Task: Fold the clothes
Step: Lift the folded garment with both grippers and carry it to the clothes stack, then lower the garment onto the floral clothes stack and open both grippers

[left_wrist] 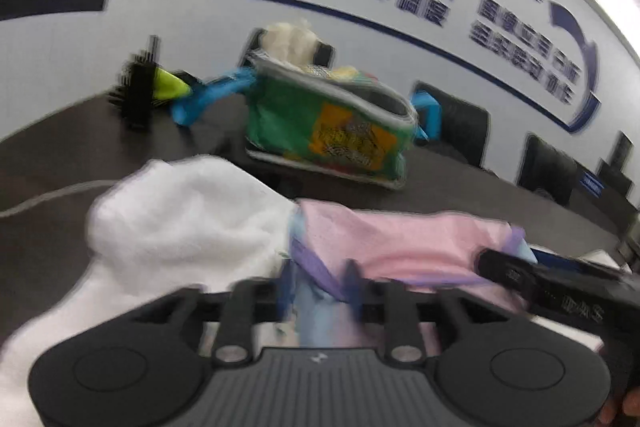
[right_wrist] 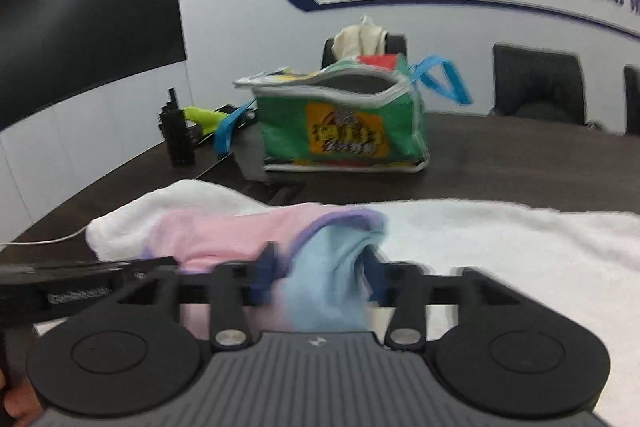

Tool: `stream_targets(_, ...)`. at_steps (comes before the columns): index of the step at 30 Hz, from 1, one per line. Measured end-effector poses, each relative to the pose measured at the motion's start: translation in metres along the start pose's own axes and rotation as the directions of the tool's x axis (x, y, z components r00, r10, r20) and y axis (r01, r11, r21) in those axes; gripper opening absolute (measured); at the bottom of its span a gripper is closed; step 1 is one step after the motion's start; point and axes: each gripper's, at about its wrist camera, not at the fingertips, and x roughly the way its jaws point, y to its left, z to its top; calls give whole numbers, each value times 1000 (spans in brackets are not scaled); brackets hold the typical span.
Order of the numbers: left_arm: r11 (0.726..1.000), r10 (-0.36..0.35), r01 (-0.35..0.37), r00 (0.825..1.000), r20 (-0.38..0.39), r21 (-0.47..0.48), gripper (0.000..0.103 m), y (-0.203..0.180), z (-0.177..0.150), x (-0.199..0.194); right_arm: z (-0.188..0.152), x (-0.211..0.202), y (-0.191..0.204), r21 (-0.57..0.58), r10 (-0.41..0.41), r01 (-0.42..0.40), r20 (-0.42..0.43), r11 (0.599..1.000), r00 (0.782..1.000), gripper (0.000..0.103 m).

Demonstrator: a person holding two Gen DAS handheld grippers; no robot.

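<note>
A small pink garment [left_wrist: 400, 239] with lilac trim and a light blue part lies on a white towel [left_wrist: 180, 215] spread over the dark table [left_wrist: 460, 187]. My left gripper [left_wrist: 320, 281] is open at the garment's left end, with a fold of blue and lilac cloth between its blue fingers. In the right wrist view my right gripper [right_wrist: 320, 271] is open at the right end of the pink garment [right_wrist: 216, 235], a bunch of blue cloth between its fingers. Each gripper's black body shows at the edge of the other's view. Both pictures are blurred.
A green shopping bag [right_wrist: 340, 123] with blue handles stands open on the table [right_wrist: 520, 155] behind the towel [right_wrist: 500, 239]. A black handset [right_wrist: 176, 131] and a yellow-green thing stand to its left. Black chairs [right_wrist: 536, 83] line the far side. A white cable [left_wrist: 40, 199] crosses the left.
</note>
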Motion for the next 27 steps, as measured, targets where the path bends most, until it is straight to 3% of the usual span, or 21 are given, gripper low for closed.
stream_targets(4,998,48,-42,984,170,-38,43,-4,28,-33,17,-29,-1,-35,-66,70,118,997,991,68)
stream_targets(7,997,30,-15,977,210,-73,42,-18,47,-26,33,-33,3,-28,-78,85,211,996,974,65)
stream_targets(8,997,30,-13,977,213,-82,41,-21,49,-20,37,-32,5,-25,-75,83,239,996,968,54)
stream_targets(9,996,46,-29,978,204,-85,32,-24,49,-13,40,-27,8,-30,-75,85,241,996,968,45)
stream_targets(10,995,61,-45,981,185,-90,23,-26,44,-6,41,-22,11,-37,-77,88,237,995,968,26)
stream_targets(11,994,70,-55,984,166,-94,22,-27,40,0,41,-16,14,-41,-82,94,222,995,972,16)
stream_targets(12,995,51,-38,987,150,-92,22,-26,34,4,40,-11,16,-43,-75,86,211,995,974,12)
stream_targets(19,999,-26,30,994,105,-40,21,-10,35,6,25,1,29,-66,-79,94,199,993,977,12)
stream_targets(22,1000,-28,29,994,103,-9,21,-24,25,8,15,12,32,-51,-72,82,169,995,983,12)
stream_targets(26,1000,14,-14,1000,9,-8,21,-47,-5,35,-6,30,34,-57,-96,104,126,993,987,12)
stream_targets(27,1000,21,-21,999,29,0,21,-49,-13,37,-13,34,33,-48,-107,113,115,992,988,12)
